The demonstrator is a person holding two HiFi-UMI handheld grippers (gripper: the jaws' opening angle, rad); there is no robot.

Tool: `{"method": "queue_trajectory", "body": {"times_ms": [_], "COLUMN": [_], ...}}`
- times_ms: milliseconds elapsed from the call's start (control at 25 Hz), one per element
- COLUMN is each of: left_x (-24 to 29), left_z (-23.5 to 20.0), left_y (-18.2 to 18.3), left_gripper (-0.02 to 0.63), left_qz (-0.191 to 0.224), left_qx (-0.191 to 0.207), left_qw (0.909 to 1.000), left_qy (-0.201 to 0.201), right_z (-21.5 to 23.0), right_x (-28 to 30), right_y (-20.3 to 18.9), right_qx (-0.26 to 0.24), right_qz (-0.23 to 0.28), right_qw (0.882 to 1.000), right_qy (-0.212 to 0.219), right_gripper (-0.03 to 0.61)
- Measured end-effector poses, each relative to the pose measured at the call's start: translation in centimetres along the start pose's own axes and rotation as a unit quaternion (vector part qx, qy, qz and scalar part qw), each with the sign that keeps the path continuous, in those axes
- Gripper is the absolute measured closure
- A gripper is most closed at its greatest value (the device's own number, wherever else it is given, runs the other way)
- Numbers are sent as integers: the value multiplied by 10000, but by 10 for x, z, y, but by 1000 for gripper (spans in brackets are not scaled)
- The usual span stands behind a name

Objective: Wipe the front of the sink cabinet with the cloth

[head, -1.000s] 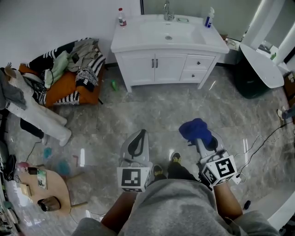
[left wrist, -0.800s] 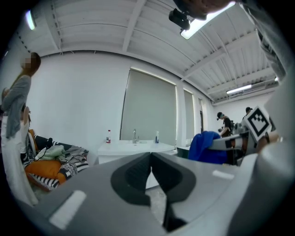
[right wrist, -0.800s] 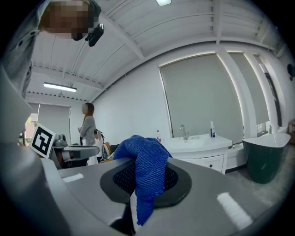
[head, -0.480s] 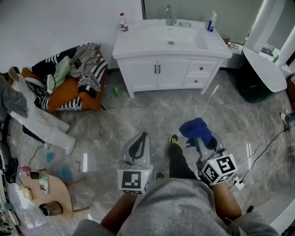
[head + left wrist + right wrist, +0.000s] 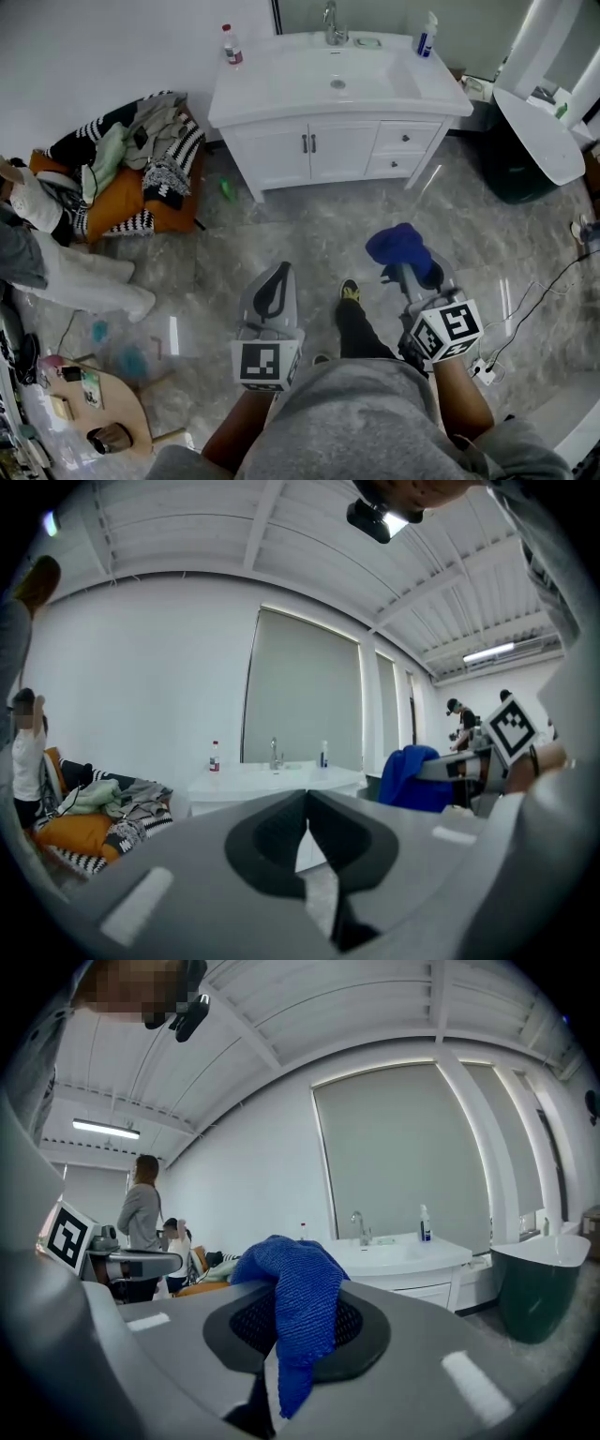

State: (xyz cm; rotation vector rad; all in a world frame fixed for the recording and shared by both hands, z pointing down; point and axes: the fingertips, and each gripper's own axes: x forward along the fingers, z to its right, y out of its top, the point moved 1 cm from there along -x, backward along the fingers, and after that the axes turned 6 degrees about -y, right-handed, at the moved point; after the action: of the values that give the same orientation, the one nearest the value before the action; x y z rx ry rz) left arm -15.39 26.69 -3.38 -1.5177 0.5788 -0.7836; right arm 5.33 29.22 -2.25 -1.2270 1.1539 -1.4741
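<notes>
The white sink cabinet (image 5: pixel 328 148) stands against the far wall, its doors and drawers facing me; it also shows as the cabinet (image 5: pixel 272 785) and the cabinet (image 5: pixel 403 1269) in the two gripper views. A blue cloth (image 5: pixel 401 251) is pinched in my right gripper (image 5: pixel 412 267), which is shut on it and held well short of the cabinet. The cloth (image 5: pixel 298 1312) drapes over the jaws in the right gripper view. My left gripper (image 5: pixel 274 281) is shut, with nothing in it, level with the right one; the left gripper (image 5: pixel 307 803) shows its jaws meeting.
A bottle (image 5: pixel 229 44), a tap (image 5: pixel 332 22) and a spray bottle (image 5: pixel 427 35) stand on the basin top. A pile of clothes (image 5: pixel 122 169) lies left of the cabinet. A dark bin (image 5: pixel 511 164) and a white tub (image 5: pixel 534 131) are right. People (image 5: pixel 141 1222) stand at left.
The view has moved closer to the cabinet and shifted; my foot has stepped forward. Both grippers keep the same pose, the cloth still held in the right one.
</notes>
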Motion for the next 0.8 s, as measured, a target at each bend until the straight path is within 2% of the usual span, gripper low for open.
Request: {"method": "queue_trajectory", "body": {"times_ms": [280,600,800], "left_x": [56,119,145], "left_z": [-11,-25,-32], "left_y": [-2,1,3], "left_gripper": [603,603,603], "left_qz": [-172,-325,-363], "left_qx": [29,-52,-34], "left_qw": [9998,9994,9993], "left_qy": [-58,-98,-67], "right_z": [42,111,131], "right_x": [39,81,105], "right_y": [17,53,61], "right_qx": [-249,-55,199], "right_qz": [-94,33,70], "right_qw": [9996,9990,9985], "right_qy": [-40,-435,-502], "right_gripper": [522,522,520]}}
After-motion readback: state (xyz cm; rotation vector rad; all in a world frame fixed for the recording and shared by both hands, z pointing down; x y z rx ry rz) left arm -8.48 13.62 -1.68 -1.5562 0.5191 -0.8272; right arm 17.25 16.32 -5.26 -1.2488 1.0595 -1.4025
